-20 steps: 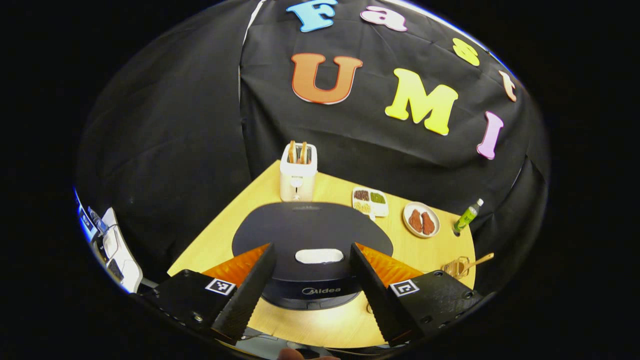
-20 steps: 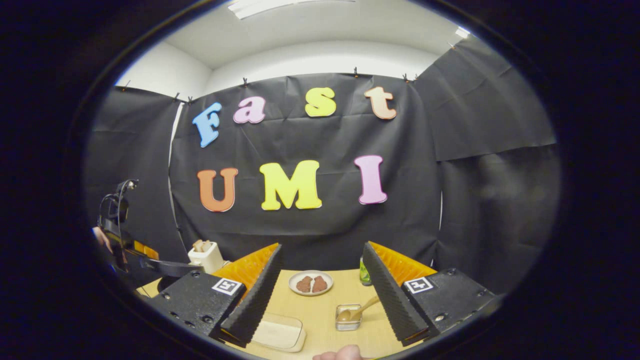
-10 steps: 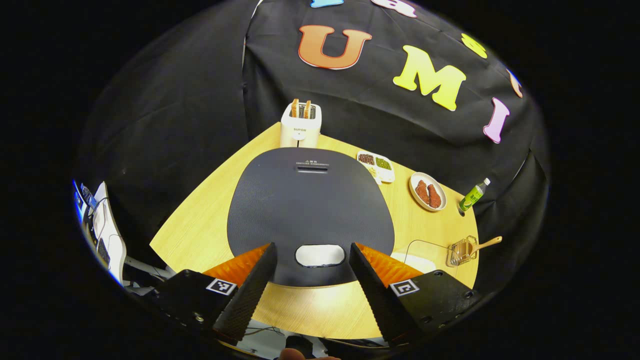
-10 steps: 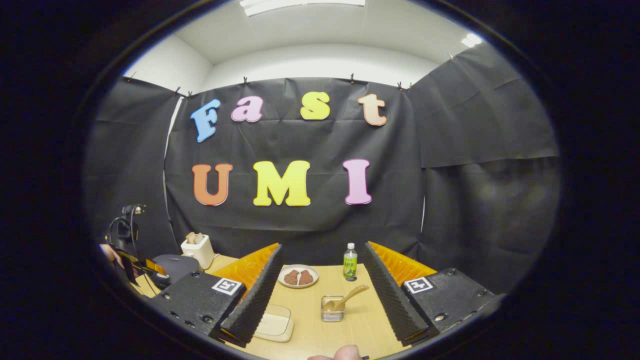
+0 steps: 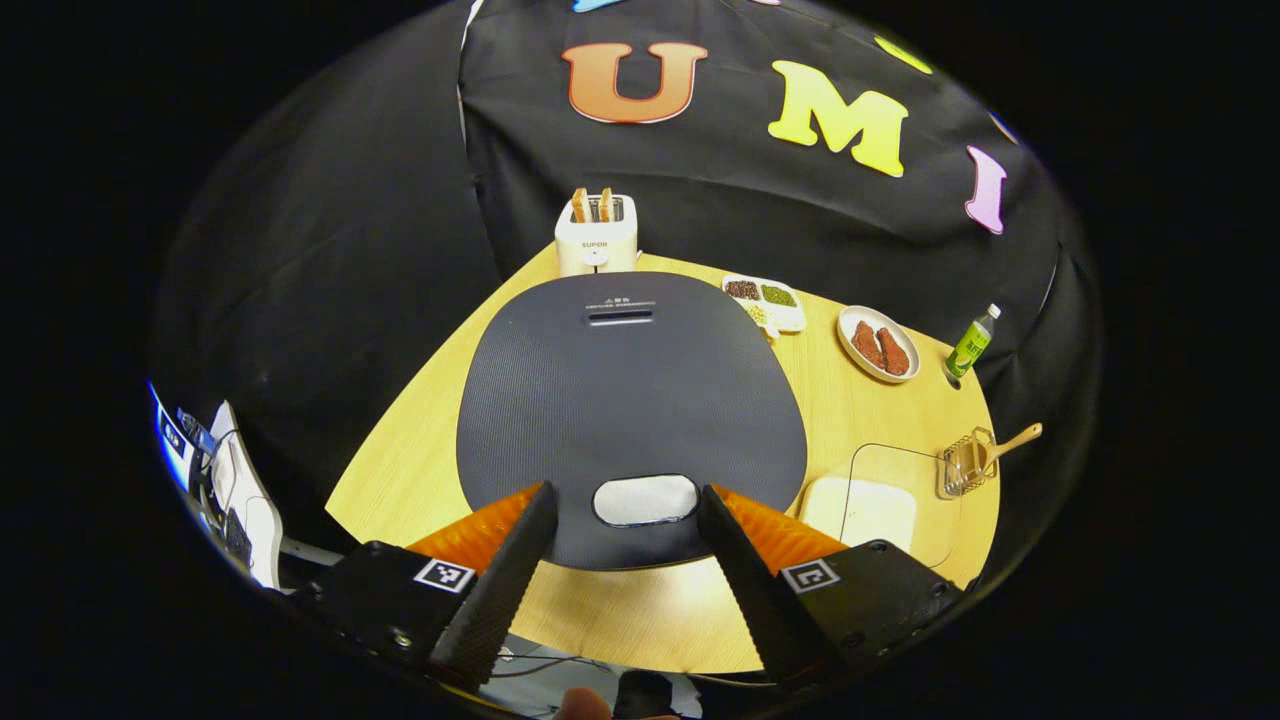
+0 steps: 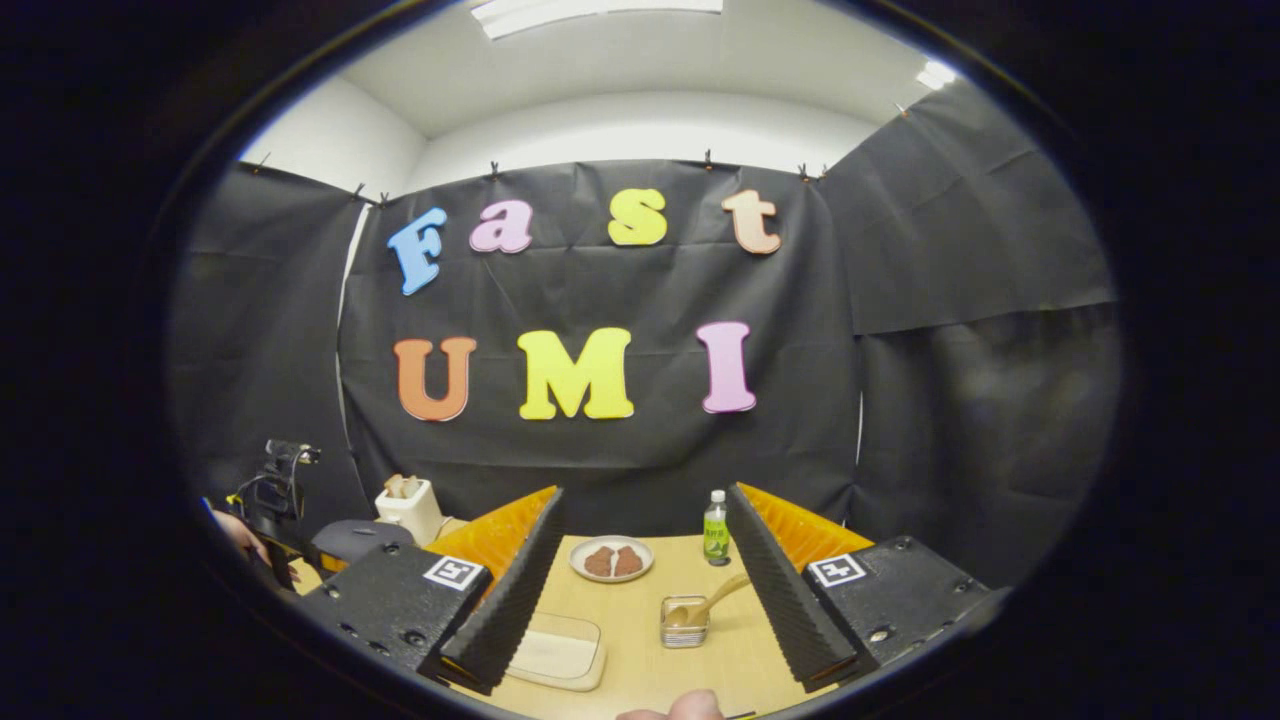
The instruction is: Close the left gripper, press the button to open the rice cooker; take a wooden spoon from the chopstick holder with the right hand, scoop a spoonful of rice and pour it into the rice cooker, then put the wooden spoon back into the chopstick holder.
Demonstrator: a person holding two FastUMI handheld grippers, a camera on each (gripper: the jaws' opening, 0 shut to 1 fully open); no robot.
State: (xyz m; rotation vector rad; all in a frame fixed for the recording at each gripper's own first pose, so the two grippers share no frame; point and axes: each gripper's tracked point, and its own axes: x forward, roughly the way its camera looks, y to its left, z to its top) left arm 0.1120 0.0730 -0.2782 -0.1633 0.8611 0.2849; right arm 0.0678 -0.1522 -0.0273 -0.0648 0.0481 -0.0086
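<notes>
Above the shut rice cooker (image 5: 630, 390), the left gripper (image 5: 622, 560) hangs open over its button (image 5: 645, 499), unpressed; the right gripper (image 6: 645, 585) gapes, wooden spoon (image 6: 712, 603) untouched in the chopstick holder (image 6: 684, 622)

toaster (image 5: 595, 235), meat plate (image 5: 878, 343), green bottle (image 5: 971, 342)

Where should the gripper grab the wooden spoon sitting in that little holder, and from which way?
Grab the wooden spoon by its bare handle, the part sticking up and out of the small wire chopstick holder. Its bowl sits down inside the holder, so only the handle is free. The handle leans toward the right, so the open right gripper would probably do best coming from above, one of its fingers on each side.
</notes>
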